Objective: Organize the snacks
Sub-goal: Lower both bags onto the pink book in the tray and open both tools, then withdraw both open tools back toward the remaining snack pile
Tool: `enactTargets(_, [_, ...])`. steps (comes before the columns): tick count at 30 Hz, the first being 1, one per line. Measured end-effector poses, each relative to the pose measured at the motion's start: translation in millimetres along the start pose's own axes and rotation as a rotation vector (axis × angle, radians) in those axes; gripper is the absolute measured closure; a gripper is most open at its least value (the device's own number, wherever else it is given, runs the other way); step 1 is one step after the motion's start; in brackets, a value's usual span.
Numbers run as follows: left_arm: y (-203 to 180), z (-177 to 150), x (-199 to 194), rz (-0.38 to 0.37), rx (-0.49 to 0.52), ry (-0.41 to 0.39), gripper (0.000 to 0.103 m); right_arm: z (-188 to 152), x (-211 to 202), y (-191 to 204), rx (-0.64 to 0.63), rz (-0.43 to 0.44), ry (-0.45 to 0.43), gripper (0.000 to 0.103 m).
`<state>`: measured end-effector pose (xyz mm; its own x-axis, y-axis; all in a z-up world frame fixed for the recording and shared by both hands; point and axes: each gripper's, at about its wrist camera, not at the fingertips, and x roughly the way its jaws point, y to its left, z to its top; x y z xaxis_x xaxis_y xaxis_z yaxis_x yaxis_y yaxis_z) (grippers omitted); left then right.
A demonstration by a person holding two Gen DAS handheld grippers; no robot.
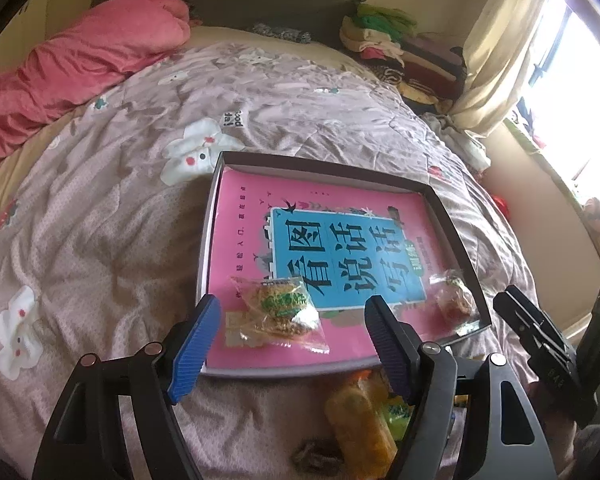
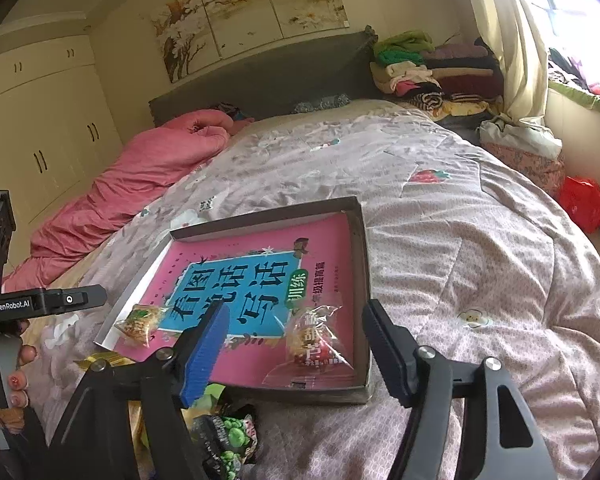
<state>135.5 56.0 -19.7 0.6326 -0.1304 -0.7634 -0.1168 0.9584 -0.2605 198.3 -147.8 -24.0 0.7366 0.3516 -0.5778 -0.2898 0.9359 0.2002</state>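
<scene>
Here, two small clear snack packets lie inside a shallow box [image 1: 452,216] set on the bed's flowered quilt [image 1: 100,220]. A pink book [image 1: 260,220] with a blue title panel covers the box floor. In the left wrist view the green-labelled packet [image 1: 284,308] lies on the book at about seven o'clock of the box. The red-labelled packet [image 1: 454,294] lies in the corner at about four o'clock, close against the box wall.

The left gripper [image 1: 296,336] hangs over the green-labelled packet with its jaws spread; the packet shows between the blue pads [image 1: 196,340] with clear gaps on both sides, untouched. In the right wrist view the right gripper [image 2: 296,344] also stands spread, with the red-labelled packet [image 2: 316,344] lying between its fingers and not pinched.

At six o'clock of the box, outside it on the quilt, lie more snacks: an orange packet [image 1: 360,424] in the left view and a dark packet with green print [image 2: 228,440] in the right.

Further out, a pink duvet [image 2: 140,176] lies at ten o'clock. Folded clothes [image 2: 432,72] are stacked at one o'clock by the curtain [image 2: 512,40].
</scene>
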Motion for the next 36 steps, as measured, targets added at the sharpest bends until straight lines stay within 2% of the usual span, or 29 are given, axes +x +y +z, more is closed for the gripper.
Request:
enactTargets(14, [2,-20,-25,-0.019,0.018,0.014,0.027,-6,-22,11,-0.004,0.023,-0.003,0.032])
enactTargets(36, [-19,-49,-26,-0.072,0.064,0.084,0.027,-28,-40,30,-0.017,0.045,0.061,0.032])
